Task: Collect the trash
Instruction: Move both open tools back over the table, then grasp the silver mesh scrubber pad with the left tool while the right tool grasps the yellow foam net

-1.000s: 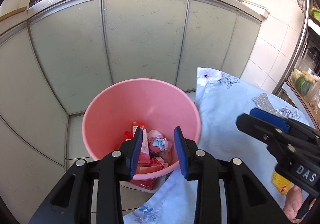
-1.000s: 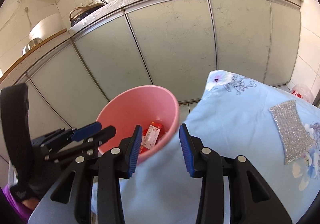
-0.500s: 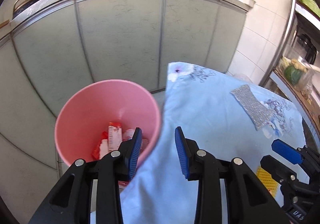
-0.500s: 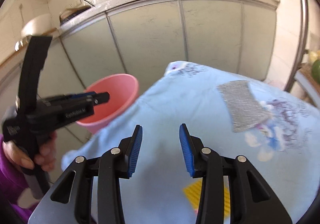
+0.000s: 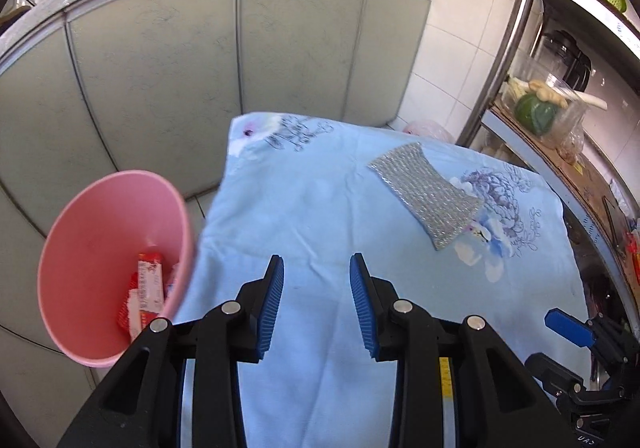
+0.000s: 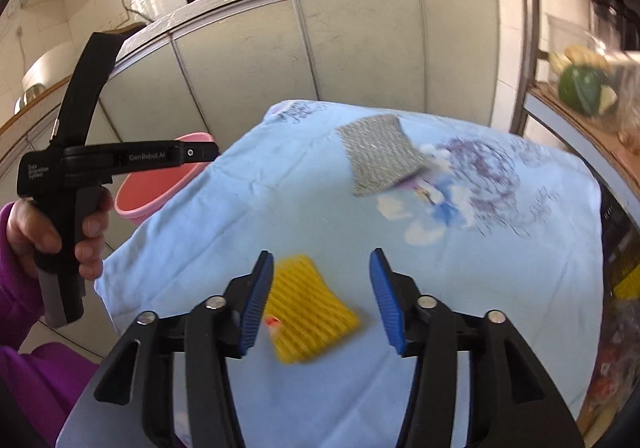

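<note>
the task's things lie on and beside a light blue cloth with flower print (image 6: 280, 208), which covers a table. a yellow netted foam sleeve (image 6: 308, 308) lies on the near part of this cloth, blurred, and its left edge is hidden behind the left finger (image 6: 256, 308) of the right gripper (image 6: 322, 302). a small red and white scrap (image 6: 273, 323) sits at its left side; i cannot tell what it is. a silver glittery rectangular piece (image 5: 426, 194) lies flat on the far part of the cloth, well apart from the yellow sleeve. beside the cloth's left edge stands a pink round plastic bin (image 5: 108, 268), on the floor, with red and white wrappers (image 5: 146, 292) inside; in the right wrist view most of it is hidden behind the left gripper and the cloth.

the right gripper hangs over the yellow sleeve, not touching it; its jaws have just been opening and stand wide apart, and the sleeve shows between them. the left gripper (image 5: 316, 302) is over bare cloth near the bin's rim, its jaws half open with nothing between them. a hand (image 6: 60, 232) in a purple sleeve (image 6: 20, 288) holds its handle.

the middle of the cloth is free. behind the cloth are grey-green cabinet doors (image 5: 240, 48), and to its right a metal shelf (image 5: 560, 136), cut off by the frame.
</note>
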`<state>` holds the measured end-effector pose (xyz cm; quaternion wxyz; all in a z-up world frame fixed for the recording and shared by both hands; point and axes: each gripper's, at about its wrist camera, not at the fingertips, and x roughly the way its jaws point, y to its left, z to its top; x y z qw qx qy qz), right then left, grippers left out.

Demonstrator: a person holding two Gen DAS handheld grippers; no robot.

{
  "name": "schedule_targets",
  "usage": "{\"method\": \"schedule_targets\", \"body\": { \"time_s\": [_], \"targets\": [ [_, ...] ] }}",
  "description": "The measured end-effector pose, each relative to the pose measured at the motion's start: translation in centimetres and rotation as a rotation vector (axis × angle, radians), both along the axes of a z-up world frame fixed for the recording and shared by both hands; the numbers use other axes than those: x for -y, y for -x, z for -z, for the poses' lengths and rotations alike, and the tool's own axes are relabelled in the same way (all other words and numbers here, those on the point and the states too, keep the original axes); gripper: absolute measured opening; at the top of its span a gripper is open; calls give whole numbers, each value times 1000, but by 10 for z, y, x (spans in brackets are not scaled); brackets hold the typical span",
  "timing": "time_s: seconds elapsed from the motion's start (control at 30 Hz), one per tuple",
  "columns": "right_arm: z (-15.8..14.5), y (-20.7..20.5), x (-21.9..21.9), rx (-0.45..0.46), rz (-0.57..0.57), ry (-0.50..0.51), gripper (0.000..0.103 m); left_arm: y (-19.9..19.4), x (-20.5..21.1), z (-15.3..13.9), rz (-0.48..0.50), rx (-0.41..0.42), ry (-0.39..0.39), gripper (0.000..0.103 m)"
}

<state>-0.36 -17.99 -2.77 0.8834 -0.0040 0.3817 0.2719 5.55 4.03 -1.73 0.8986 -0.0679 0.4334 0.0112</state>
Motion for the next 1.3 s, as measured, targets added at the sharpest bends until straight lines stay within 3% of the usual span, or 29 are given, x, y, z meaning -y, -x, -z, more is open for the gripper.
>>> {"method": "schedule_targets", "body": {
  "time_s": [0.23, 0.53, 0.8, 0.93, 1.07, 1.17, 1.3],
  "targets": [
    [16, 1, 40, -53, 21, -48, 58, -27, 29, 1, 60, -30, 34, 34],
    [32, 3, 1, -101, -161, -28, 59, -64, 38, 16, 44, -103, 119, 34],
    [46, 6, -34, -109, -222, 93, 58, -101, 57, 35, 19, -149, 138, 34],
    [48, 7, -31, -92, -190, 112, 31, -118, 72, 50, 6, -179, 137, 34],
    [47, 5, -20, -111, -176, 62, 9, -127, 83, 60, 7, -200, 154, 34],
    [45, 6, -13, -102, -146, 50, 2, -131, 92, 64, 13, -201, 151, 34],
    [44, 1, -2, -108, -110, 24, 2, -131, 99, 63, -7, -172, 106, 34]
  ]
}}
